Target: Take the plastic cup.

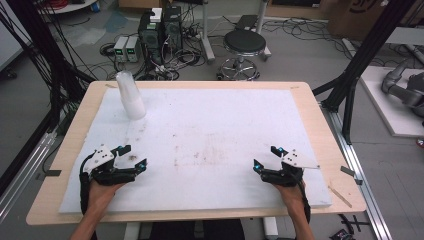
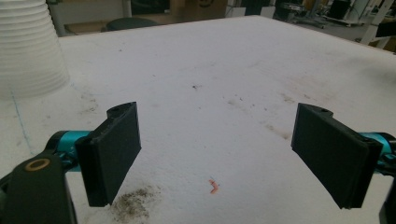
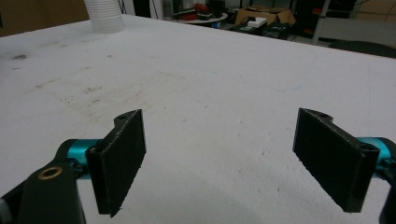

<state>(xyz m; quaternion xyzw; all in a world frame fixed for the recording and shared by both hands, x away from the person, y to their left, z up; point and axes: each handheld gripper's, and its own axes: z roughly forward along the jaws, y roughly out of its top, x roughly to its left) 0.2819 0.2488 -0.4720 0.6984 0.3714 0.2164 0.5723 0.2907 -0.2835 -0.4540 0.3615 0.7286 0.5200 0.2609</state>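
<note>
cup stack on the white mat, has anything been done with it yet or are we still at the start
Nothing looks done yet. The stack of white cups stands whole and upside down at the mat's far left corner. In hand: nothing; the left hand-held gripper and right hand-held gripper rest near the front edge, jaws wide open and empty. Reaching and gripping the stack is all still ahead.

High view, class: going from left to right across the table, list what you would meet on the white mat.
Left gripper with black jaws → tall white stack of ribbed plastic cups, farther back → bare stained white foam mat → right gripper with black jaws.
</note>
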